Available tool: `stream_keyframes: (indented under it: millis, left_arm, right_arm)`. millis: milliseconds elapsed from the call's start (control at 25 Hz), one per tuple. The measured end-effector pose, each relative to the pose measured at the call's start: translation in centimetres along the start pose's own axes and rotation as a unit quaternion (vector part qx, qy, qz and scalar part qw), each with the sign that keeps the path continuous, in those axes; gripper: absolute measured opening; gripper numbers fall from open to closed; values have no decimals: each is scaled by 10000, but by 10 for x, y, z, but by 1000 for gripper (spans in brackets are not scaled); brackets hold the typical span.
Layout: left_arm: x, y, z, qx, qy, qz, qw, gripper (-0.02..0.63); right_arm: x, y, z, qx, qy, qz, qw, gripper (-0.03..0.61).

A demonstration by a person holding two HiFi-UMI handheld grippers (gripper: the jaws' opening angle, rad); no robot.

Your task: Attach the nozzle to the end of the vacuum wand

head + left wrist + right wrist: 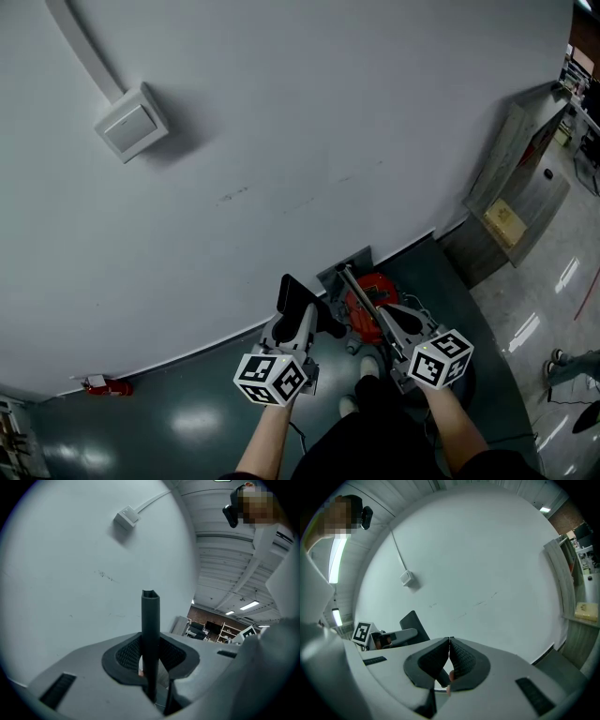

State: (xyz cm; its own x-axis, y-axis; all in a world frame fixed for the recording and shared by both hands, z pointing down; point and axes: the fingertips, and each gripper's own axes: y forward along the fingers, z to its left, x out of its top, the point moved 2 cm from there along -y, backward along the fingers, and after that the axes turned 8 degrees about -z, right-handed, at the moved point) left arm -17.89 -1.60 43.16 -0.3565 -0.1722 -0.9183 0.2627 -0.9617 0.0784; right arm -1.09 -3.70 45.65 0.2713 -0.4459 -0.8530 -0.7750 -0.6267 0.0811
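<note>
**Head view:** you're looking steeply down a pale wall [281, 141] to where it meets the dark floor [187, 412]. Both your forearms reach forward, with the grippers aimed at the wall and tipped slightly down. Your left gripper [303, 321] carries the black nozzle [293, 294]. Your right gripper [386, 317] lies along the thin vacuum wand [347, 279]. The wand slants across the red vacuum body [382, 289] at the floor's edge against the wall. The nozzle sits just beside the wand, not on its end. Only this view shows the wand and the vacuum body.

**Left gripper view:** here's the grip itself. The fingers are partly spread and clamped on the nozzle [150, 616], which stands upright between the pads with its hollow end on top. A wall box [126, 518] hangs above.

**Right gripper view:** the fingers are pressed tip to tip [449, 644]. A dark sliver shows in the gap beneath the pads, and you can't tell what it is. At the left you see your other gripper side-on, with the nozzle [414, 624] sticking up.
</note>
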Motion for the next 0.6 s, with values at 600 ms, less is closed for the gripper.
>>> stream_keyframes:
  millis: [600]
  left_arm:
    - [0, 56, 27, 405, -50, 58, 9992, 86]
  right_arm:
    - [-3, 50, -48, 247, 207, 394, 9987, 18]
